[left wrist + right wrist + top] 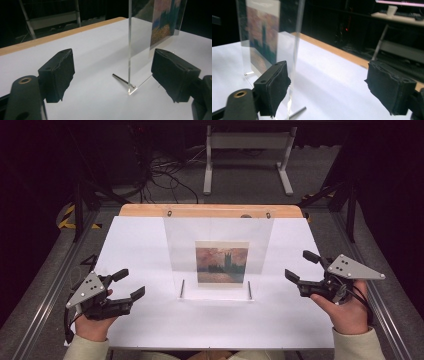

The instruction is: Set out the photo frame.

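The clear stand (218, 255) is sitting upright mid-tabletop (135, 245), w/ a small picture (222, 263) inside it, facing the person. It's resting on two thin metal rods (182, 289) poking toward the near edge, prob. so the sheet stays vertical by itself w/o any support.

Left claw (129, 284) is hanging at the near left, jaws spread wide and nothing between them; it's well apart from the stand. Right claw (302, 265) is sitting at the right, also released and empty, a bit nearer the stand's right edge. Both are pointing inward at the stand, one per side, which reads like they're either squaring up to take it by its two edges or backing off after setting it down; can't tell which.

In the left gripper view the stand's edge (129, 45) is running straight up between the pads (58, 75), w/ one rod (122, 80) at its foot, but farther off, not touched. In the right gripper view the other edge (295, 50) is standing just behind the left pad (273, 87).

Hard to make out: the picture's subject is blurry, maybe a tower at sunset. The stand's top is cut off in both gripper views. Two small fittings (169, 213) on the far wood strip (210, 210) are too small to ID. The room beyond is dark; only a pale frame (247, 155) and cables (165, 175) are showing.
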Demonstrator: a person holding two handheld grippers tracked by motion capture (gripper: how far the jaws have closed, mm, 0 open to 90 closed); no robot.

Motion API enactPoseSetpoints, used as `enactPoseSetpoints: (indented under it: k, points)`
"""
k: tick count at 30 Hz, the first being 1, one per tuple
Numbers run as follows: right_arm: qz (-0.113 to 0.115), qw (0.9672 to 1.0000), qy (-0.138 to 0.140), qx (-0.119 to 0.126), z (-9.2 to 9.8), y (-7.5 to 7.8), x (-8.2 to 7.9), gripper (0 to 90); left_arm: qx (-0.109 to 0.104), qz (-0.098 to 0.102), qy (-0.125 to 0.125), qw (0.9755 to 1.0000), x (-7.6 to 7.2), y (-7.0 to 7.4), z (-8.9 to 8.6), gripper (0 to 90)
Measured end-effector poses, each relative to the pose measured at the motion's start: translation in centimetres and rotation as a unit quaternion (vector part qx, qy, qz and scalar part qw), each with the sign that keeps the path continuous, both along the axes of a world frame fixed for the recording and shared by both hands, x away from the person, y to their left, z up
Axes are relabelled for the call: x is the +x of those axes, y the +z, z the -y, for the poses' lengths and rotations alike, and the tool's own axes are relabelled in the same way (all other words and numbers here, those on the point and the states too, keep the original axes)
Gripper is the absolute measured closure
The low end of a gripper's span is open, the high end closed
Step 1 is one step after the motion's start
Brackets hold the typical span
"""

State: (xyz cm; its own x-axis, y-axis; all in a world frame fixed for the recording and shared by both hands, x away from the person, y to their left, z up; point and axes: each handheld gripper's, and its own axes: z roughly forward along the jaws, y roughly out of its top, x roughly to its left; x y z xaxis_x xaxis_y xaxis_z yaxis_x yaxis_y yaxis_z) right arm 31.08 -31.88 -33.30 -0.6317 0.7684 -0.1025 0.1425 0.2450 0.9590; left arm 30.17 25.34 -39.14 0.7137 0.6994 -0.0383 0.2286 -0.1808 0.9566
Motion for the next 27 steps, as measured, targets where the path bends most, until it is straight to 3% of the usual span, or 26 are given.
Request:
enactPoseSetpoints:
  k: [4, 10, 18, 23, 27]
  points:
    - [-0.017, 0.9997, -0.015, 0.006, 1.1, -1.4, -0.2, 14.3, 0.004, -0.017, 0.003, 0.9998, 0.2, -1.6, -0.7, 16.4]
    - [-0.051, 0.9983, -0.029, -0.002, 2.4, -4.0, -0.3, 13.2, -0.005, -0.027, 0.019, 0.9994, 0.6, -2.7, -1.7, 14.8]
    - [-0.084, 0.9959, -0.035, -0.009, 3.3, -7.3, 0.1, 12.2, -0.008, -0.022, 0.025, 0.9994, 1.0, -4.4, -2.6, 13.4]
    - [-0.097, 0.9946, -0.036, -0.006, 3.6, -9.4, 0.3, 11.9, 0.008, -0.004, 0.021, 0.9997, 1.7, -5.5, -2.9, 12.6]
    - [-0.112, 0.993, -0.037, 0.002, 3.5, -11.2, 0.5, 13.2, -0.002, -0.006, 0.013, 0.9999, 2.2, -6.2, -3.3, 11.3]
